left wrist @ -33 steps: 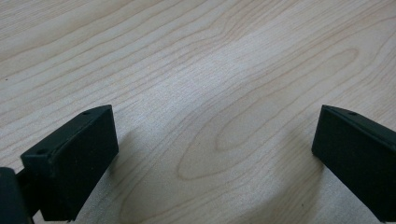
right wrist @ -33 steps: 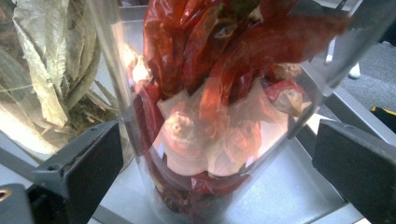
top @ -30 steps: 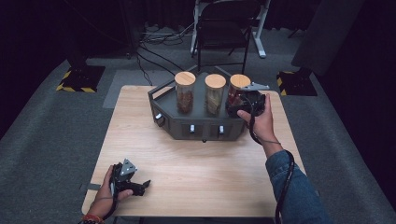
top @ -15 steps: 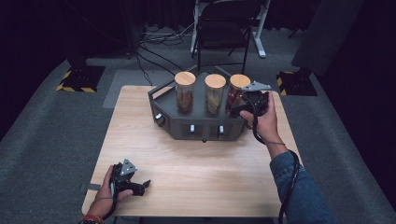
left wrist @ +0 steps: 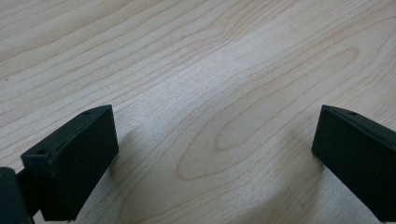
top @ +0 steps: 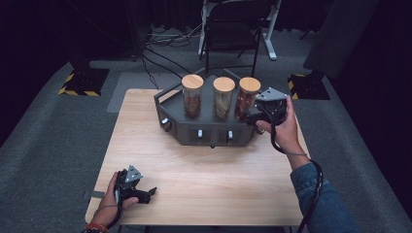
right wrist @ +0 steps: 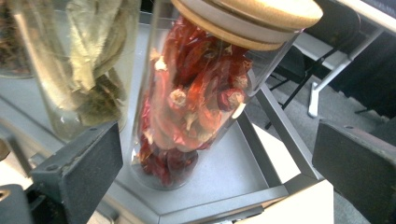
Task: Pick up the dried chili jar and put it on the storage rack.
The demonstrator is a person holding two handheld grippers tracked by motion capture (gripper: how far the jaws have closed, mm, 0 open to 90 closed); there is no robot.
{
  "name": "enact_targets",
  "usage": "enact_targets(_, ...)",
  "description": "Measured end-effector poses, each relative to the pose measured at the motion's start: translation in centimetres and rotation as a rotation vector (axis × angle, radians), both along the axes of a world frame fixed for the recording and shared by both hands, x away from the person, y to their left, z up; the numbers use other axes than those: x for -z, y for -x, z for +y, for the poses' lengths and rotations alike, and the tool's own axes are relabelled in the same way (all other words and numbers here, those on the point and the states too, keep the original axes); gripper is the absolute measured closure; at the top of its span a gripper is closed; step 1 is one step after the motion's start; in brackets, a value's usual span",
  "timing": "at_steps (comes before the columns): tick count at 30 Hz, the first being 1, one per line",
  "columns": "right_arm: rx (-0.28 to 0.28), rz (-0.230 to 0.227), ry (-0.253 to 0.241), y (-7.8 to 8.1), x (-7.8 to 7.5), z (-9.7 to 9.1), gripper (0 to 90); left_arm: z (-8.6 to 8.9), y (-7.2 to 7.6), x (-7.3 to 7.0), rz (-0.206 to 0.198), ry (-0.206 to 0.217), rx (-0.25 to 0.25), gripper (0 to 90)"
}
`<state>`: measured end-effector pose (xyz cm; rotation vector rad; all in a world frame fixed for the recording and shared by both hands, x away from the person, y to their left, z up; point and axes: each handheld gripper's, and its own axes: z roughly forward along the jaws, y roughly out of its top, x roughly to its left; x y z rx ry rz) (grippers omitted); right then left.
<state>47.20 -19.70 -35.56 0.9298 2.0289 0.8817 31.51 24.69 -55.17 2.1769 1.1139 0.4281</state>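
- My left gripper rests near the table's front edge at about 7 o'clock, released, its jaws wide apart over bare wood.
- At 1 o'clock, my right gripper sits against the right end of the dark tray, also released; in the right gripper view its jaws straddle the chili jar without touching it.
- That cork-lidded jar stands rightmost on the tray; the pale-leaf jar is just beside it at the middle and a third jar stands at the left.
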Motion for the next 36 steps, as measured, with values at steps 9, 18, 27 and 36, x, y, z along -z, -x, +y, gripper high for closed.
enact_targets(9, -0.044, -0.015, 0.030, 2.0, 0.0, -0.4, 1.6, 0.0, 0.0, 0.0, 0.000, 0.000, 0.000, 0.2)
enact_targets(18, -0.080, 0.000, 0.051, 3.6, 1.0, -0.7, 1.6, 0.0, 0.0, 0.0, 0.000, 0.000, 0.000, 0.2)
enact_targets(27, -0.120, 0.031, 0.076, 5.3, 2.6, -1.0, 1.6, 0.0, 0.0, 0.0, 0.000, 0.001, 0.000, 0.3)
enact_targets(36, -0.146, 0.057, 0.112, 7.0, 4.8, -1.0, 1.6, 0.0, 0.0, 0.0, 0.000, 0.001, 0.000, 0.2)
